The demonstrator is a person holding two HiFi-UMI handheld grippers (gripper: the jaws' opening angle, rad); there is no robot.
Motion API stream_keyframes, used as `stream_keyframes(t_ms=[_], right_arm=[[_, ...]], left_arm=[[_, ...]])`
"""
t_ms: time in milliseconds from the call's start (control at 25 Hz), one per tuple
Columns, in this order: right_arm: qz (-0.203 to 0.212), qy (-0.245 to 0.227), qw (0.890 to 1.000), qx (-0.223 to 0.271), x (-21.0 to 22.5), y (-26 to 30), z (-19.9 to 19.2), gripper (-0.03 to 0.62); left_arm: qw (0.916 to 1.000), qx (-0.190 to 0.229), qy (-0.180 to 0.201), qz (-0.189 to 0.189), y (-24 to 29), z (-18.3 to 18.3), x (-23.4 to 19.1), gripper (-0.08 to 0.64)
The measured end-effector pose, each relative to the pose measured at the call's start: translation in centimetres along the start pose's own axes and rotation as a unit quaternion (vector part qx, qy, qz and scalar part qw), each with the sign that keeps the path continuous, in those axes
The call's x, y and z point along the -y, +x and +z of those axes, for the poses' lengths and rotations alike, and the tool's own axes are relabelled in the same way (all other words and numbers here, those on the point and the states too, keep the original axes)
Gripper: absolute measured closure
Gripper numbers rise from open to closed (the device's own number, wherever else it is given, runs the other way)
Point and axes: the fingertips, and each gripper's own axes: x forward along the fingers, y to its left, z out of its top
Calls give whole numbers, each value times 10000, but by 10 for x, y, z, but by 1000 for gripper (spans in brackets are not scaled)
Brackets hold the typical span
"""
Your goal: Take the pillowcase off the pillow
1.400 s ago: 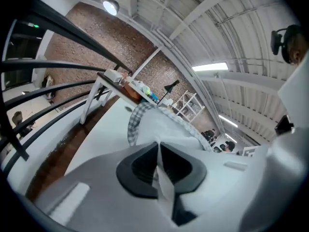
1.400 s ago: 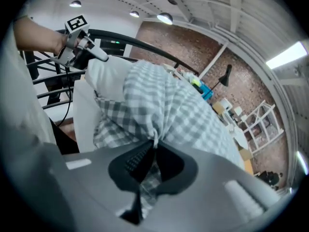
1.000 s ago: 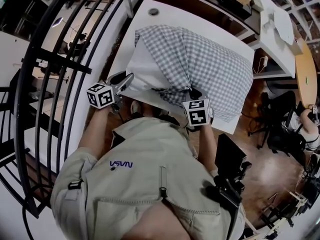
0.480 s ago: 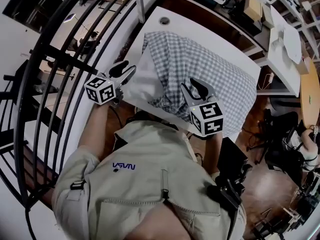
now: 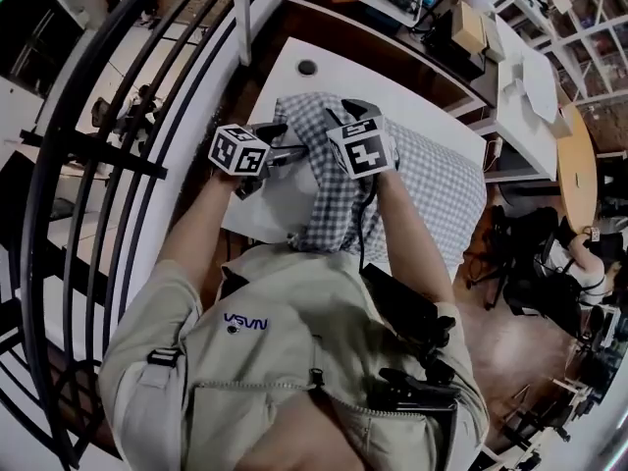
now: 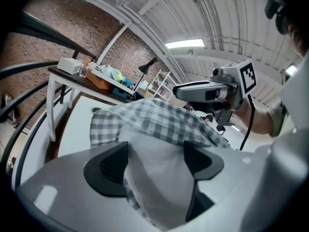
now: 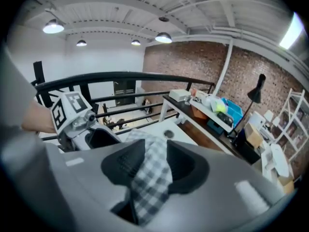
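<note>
Pillowcase (image 5: 432, 180), checked, covers most of the pillow (image 5: 275, 199) on the table (image 5: 289, 78); the pillow's bare white end lies at the table's left edge. Over that end the left gripper (image 5: 282, 141) has its jaws wide apart, just opened, with the white corner between them, unclamped. Beside it, the right gripper (image 5: 345, 114) stands partly open, also just opened, with a checked fold loose between its pads.

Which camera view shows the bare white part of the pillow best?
The left gripper view: the pillow fills its near centre, with the checked pillowcase over the far part. The head view shows only a small white patch of pillow beside the pillowcase. The right gripper view shows pillowcase only.
</note>
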Motion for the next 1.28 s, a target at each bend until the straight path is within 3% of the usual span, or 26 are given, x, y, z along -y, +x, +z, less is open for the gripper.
stream_keyframes(t_ms=[80,200,280,320,480,560,720,840,1000,1160,1280], right_arm=[[-16,-270,9991,-331,-1,25,0,436],[-43,-687,9935,-908,1,49,-16,435],[-149,-779,9914,-1040,10,49,-20,520],[-217,-756,9919,-998,17,45,-16,561],[-921,-767,9907,-648,63,22,12,584],[-1279,-754,9868,-645,96,9,14,586],[-1792,-534,9779,-936,159,-19,-16,584],[-2003,-286,9715,-1232,188,-32,-62,584],[-1893,5,9696,-1552,178,-11,-123,584],[-1929,289,9725,-1270,163,-6,-128,561],[-2084,450,9741,-756,158,-31,-101,487]], left_arm=[[9997,18,-121,-211,7,-2,5,227],[9994,174,-44,-305,5,3,25,407],[9990,351,260,-96,-3,12,37,497],[9980,450,440,-10,-8,16,45,513],[9883,813,1290,23,-37,39,83,527],[9824,1082,1523,-24,-54,52,104,528],[9742,1949,1140,36,-91,81,117,529],[9714,2272,626,277,-103,84,87,531],[9790,1930,-54,653,-74,54,28,530],[9865,1357,134,907,-42,39,5,519],[9863,1248,236,1056,-44,43,-2,406]])
